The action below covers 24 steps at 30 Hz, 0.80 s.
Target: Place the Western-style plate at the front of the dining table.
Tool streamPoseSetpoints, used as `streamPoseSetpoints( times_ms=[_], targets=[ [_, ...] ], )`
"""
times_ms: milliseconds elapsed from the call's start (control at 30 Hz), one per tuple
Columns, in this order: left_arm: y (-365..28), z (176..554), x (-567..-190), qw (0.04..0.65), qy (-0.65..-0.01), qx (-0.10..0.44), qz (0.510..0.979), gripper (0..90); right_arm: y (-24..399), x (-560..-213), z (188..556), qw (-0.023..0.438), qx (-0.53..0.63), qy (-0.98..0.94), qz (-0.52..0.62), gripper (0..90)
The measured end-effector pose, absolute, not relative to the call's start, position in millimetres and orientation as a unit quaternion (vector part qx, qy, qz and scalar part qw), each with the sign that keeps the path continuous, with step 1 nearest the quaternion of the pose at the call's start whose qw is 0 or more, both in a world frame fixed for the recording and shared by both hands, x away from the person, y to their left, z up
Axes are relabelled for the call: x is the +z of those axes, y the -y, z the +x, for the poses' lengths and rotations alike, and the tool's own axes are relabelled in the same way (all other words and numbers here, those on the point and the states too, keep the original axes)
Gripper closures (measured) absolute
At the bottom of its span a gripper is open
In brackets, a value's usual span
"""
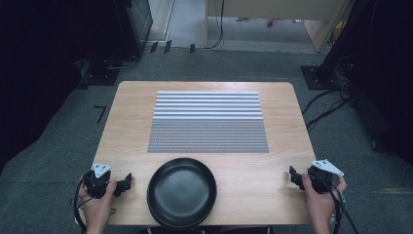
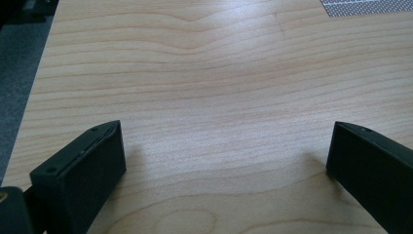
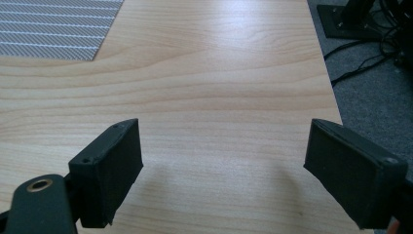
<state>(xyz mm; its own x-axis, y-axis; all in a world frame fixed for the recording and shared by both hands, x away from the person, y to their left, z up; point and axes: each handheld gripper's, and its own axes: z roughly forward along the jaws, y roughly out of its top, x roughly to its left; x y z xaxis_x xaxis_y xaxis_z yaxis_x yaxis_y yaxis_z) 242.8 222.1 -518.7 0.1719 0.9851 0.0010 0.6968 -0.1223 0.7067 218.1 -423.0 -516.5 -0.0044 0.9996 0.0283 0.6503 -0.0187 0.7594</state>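
A black round plate (image 1: 181, 192) lies at the front middle of the wooden table (image 1: 126, 126). Behind it a grey striped placemat (image 1: 208, 122) lies flat on the table's centre. My left gripper (image 1: 127, 182) rests near the front left edge, to the left of the plate, held by a hand. Its jaws stand wide apart over bare wood, so the left gripper (image 2: 226, 146) is open and holds nothing. My right gripper (image 1: 293, 174) sits by the front right edge, right of the plate. The right gripper (image 3: 224, 151) is open too, with only wood between its jaws.
Grey carpet (image 1: 53, 161) surrounds the table. Black cables (image 1: 326, 105) and a stand base (image 1: 319, 77) lie on the floor to the right. Dark equipment (image 1: 126, 29) stands at the back left. A corner of the placemat (image 3: 53, 29) appears at the upper left of the right gripper view.
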Motion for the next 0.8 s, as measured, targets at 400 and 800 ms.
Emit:
streamPoseSetpoints(
  times_ms=[400,800],
  targets=[
    [-226.2,240.3,-511.9,0.314,-0.611,0.226,0.691,0.5,406.0,-506.2,216.4,0.282,0.326,-0.644,0.632,12.9],
    [-214.4,232.8,-492.3,0.358,-0.600,0.217,0.682,0.5,390.2,-495.9,214.0,0.267,0.359,-0.642,0.623,13.2]
  ],
)
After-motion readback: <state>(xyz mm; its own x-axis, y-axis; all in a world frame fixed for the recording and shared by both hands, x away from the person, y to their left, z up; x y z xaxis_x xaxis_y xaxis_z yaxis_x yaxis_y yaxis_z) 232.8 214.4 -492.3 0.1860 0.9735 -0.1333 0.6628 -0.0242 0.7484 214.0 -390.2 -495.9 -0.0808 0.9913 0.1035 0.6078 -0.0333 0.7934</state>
